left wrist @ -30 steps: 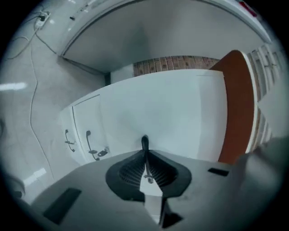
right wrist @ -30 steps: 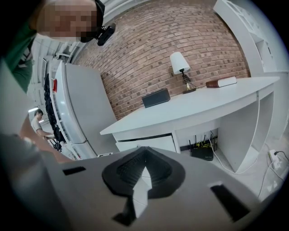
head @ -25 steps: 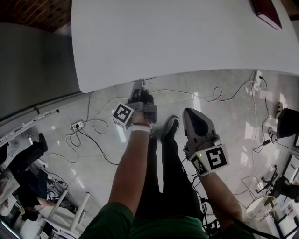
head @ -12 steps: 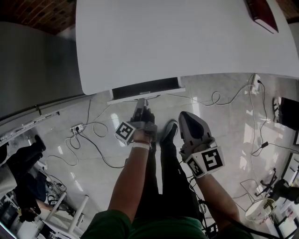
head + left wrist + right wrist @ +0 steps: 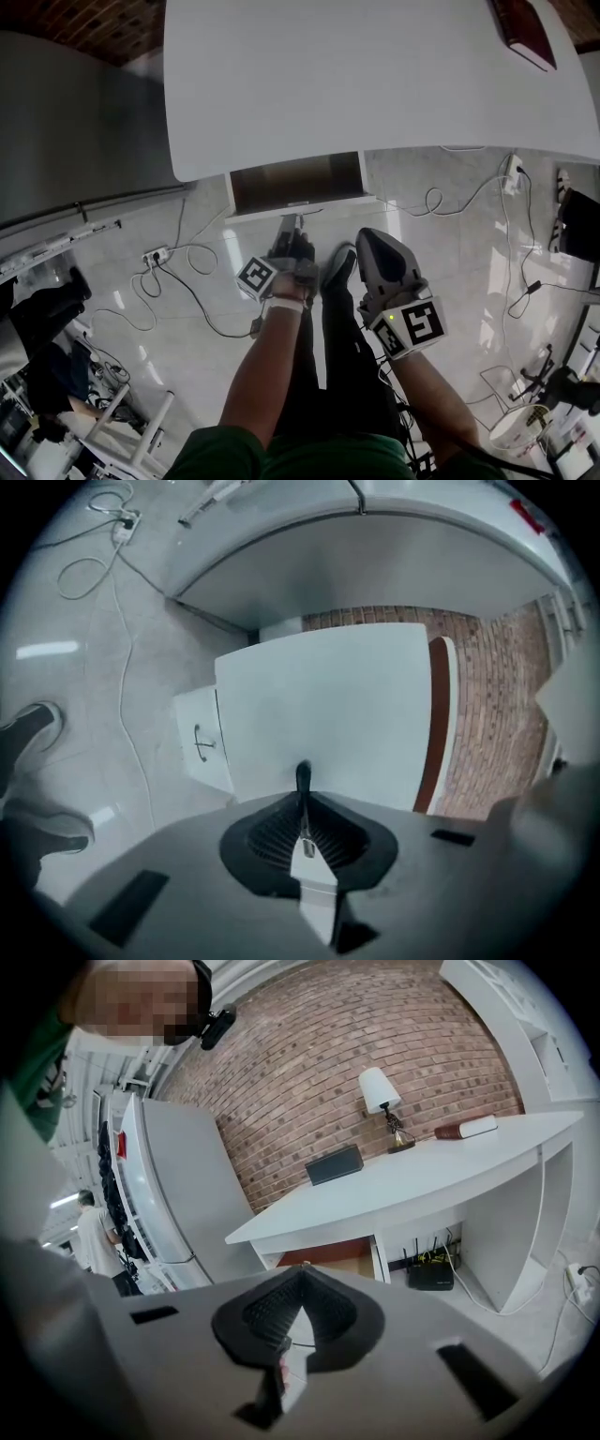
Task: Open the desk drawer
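Note:
The white desk (image 5: 375, 84) fills the top of the head view. Its drawer (image 5: 295, 183) stands pulled out from under the near edge, with the brown inside showing. My left gripper (image 5: 292, 221) reaches to the white drawer front (image 5: 300, 203) and is shut on the thin dark drawer handle (image 5: 302, 776). In the left gripper view the left gripper (image 5: 302, 791) has its jaws pressed on that handle, against the white front panel (image 5: 328, 705). My right gripper (image 5: 371, 236) hangs to the right, apart from the drawer, shut on nothing. From the right gripper (image 5: 299, 1273) the open drawer (image 5: 328, 1252) shows under the desk (image 5: 403, 1180).
Cables (image 5: 206, 253) and a power strip (image 5: 155, 251) lie on the glossy floor. The person's legs and a shoe (image 5: 342, 258) are below the drawer. A red book (image 5: 525, 23) lies on the desk. A lamp (image 5: 380, 1091) stands on the desk; a router (image 5: 431, 1277) sits beneath.
The drawer has slid out from under the desk toward me, from hidden to well open. My left gripper drew back with the handle. The right gripper barely shifted.

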The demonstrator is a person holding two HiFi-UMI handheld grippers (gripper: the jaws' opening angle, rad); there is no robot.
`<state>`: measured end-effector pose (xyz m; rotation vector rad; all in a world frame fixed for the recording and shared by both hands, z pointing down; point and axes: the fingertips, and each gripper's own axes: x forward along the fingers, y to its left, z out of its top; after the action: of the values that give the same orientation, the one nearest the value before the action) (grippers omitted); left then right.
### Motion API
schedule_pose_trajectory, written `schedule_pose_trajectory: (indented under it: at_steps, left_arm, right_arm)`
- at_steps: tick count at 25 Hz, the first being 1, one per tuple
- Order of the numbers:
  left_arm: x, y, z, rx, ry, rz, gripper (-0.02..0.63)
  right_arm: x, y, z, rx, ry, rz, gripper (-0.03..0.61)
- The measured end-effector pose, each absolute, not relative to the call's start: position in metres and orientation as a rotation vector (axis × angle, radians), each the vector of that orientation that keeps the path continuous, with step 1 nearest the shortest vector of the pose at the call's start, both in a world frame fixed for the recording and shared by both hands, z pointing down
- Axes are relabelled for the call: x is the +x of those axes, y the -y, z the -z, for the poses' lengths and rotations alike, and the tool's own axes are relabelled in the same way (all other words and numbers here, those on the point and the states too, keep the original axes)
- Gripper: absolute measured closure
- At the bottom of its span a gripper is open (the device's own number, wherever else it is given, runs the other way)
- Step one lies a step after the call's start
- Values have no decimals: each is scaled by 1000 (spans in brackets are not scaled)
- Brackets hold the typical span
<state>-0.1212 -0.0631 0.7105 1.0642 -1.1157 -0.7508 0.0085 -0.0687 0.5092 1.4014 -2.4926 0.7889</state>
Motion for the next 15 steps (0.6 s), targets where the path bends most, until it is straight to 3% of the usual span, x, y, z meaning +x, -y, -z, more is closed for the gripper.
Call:
schedule_pose_trajectory:
  at_steps: [15]
  left_arm:
    - [-115,26,-712,1048,1095,732,589]
  right_arm:
    - [2,58,-509,1381,2498,-796,577]
